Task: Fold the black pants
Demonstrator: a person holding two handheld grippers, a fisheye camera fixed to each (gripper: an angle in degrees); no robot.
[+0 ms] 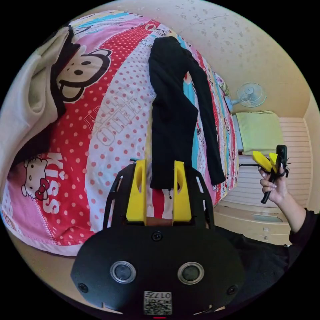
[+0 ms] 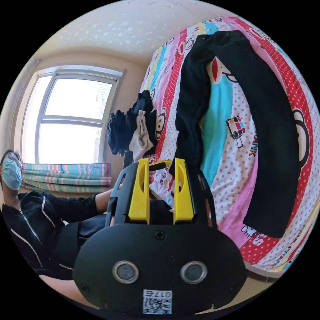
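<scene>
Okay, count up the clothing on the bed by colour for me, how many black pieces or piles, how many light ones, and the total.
Black pants, spread on the bed: 1
Dark clothes in a pile: 1 pile, separate pieces not countable
Beige garment in that pile: 1
Cream garment at the bed's edge: 1
Total: 4

Black pants (image 1: 173,110) cuff hidden behind left gripper (image 1: 159,166) (own jaws).

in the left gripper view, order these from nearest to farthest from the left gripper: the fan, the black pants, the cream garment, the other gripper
1. black pants: one leg end lies right at the left gripper, between its open jaws.
2. cream garment: bunched up at the left edge of the bed.
3. right gripper: held up in a hand, off the bed's right side; too close to call against the cream garment.
4. fan: by the wall, beyond the bed.
</scene>
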